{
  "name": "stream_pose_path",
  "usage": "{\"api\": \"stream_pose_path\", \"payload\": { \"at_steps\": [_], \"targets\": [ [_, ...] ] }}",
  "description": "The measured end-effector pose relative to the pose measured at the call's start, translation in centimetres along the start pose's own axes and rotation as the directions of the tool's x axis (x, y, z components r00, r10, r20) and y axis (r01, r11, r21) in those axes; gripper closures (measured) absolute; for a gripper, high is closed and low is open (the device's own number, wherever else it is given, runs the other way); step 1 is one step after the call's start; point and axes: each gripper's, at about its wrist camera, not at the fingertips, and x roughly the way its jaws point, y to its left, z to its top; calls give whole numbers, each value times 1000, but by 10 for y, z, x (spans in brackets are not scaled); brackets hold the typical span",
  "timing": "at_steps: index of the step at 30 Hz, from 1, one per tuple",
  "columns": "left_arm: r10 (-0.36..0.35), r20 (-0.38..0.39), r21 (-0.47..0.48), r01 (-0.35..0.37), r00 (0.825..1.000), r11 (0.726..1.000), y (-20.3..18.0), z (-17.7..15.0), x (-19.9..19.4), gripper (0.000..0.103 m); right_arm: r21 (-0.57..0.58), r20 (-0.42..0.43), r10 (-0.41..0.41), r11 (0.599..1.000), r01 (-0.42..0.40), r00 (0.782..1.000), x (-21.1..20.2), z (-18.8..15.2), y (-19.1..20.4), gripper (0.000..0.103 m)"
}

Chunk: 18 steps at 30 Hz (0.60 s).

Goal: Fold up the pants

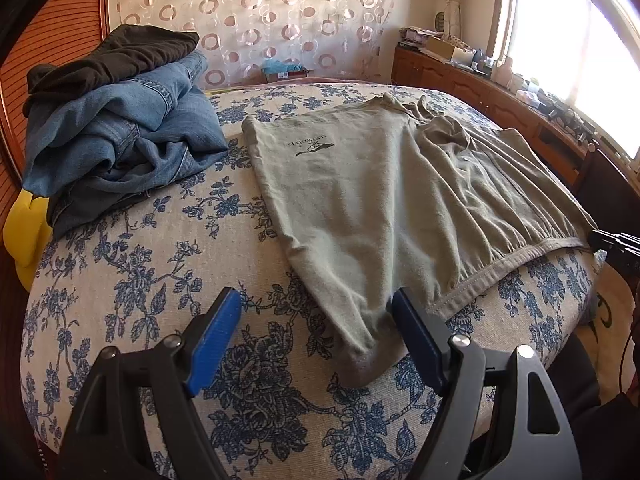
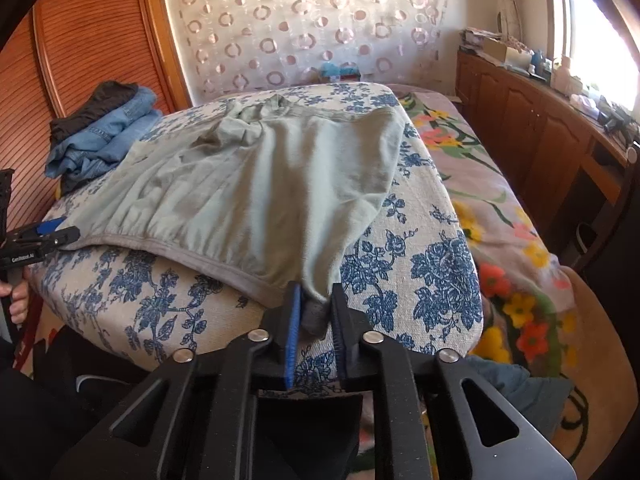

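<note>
Right wrist view shows the right gripper (image 2: 314,312) nearly closed on a corner of the grey-green pants (image 2: 256,184), which lie spread on the blue-flowered cushion (image 2: 420,272). The left gripper (image 1: 316,320) hangs wide open at the other near corner, holding nothing. Thin, limp jersey — light, likely to sag and bunch — so I'd grip the stitched waistband (image 1: 500,264) and hems.

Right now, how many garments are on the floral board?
3, maybe more hidden in the pile: grey-green cotton shorts spread across the middle, crumpled blue denim jeans at the far-left corner, and a dark brown garment lying on the jeans.
</note>
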Motion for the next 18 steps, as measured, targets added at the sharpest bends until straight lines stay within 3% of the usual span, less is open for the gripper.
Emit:
{"api": "stream_pose_path", "payload": {
  "at_steps": [9, 18],
  "targets": [
    [4, 26, -21, -4, 1000, 1000, 9, 2, -12, 25, -59, 69, 48, 997, -44, 996, -3, 39, 24, 99],
    [32, 64, -45, -29, 997, 999, 28, 3, -31, 25, -191, 101, 167, 971, -146, 981, 11, 79, 94, 99]
  ]
}}
